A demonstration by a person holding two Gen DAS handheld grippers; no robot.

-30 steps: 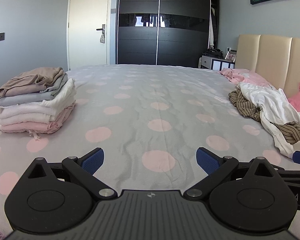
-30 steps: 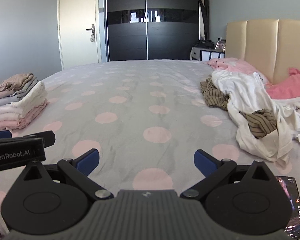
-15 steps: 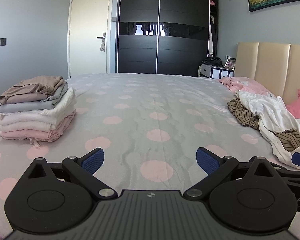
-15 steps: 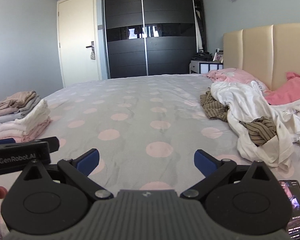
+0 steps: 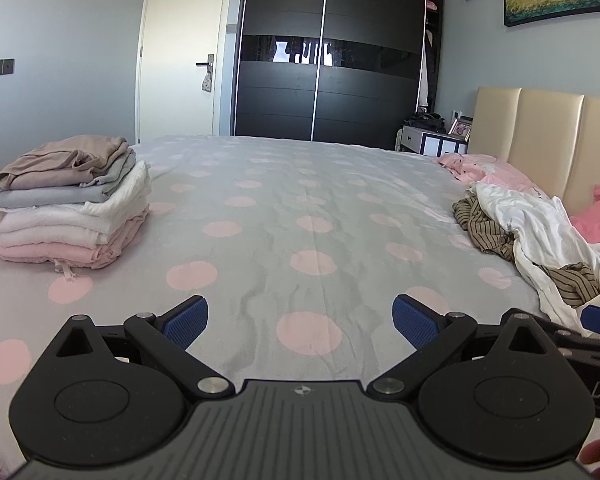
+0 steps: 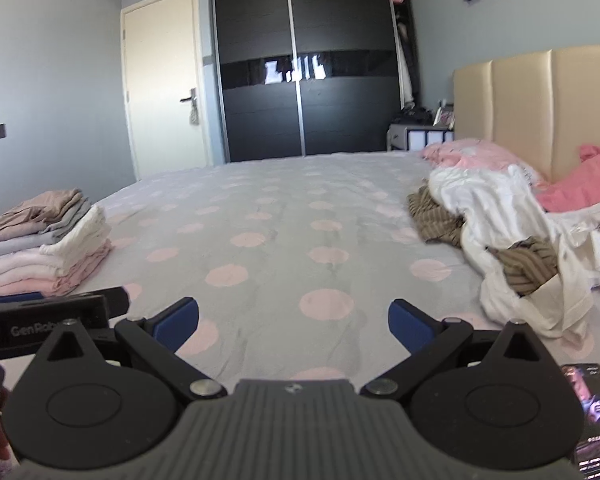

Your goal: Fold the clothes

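A neat stack of folded clothes (image 5: 68,200) (image 6: 48,248) in tan, grey, white and pink sits at the left of the bed. At the right, near the headboard, lies a loose heap of unfolded clothes (image 5: 532,240) (image 6: 508,240): a white garment tangled with a brown striped one. My left gripper (image 5: 300,320) is open over the polka-dot bedspread (image 5: 300,208), holding nothing. My right gripper (image 6: 294,320) is open too, empty, above the same spread (image 6: 284,232). The left gripper's body (image 6: 48,316) shows at the left of the right wrist view.
A phone (image 6: 592,416) with a lit screen lies on the bed by the right gripper. Pink pillows (image 6: 576,184) rest against a beige headboard (image 5: 540,128). A black wardrobe (image 5: 328,60), white door (image 5: 180,52) and nightstand (image 5: 432,142) stand beyond the bed.
Both grippers have tilted upward, so the bed and both clothes piles sit lower in each view. Both stay open and empty.
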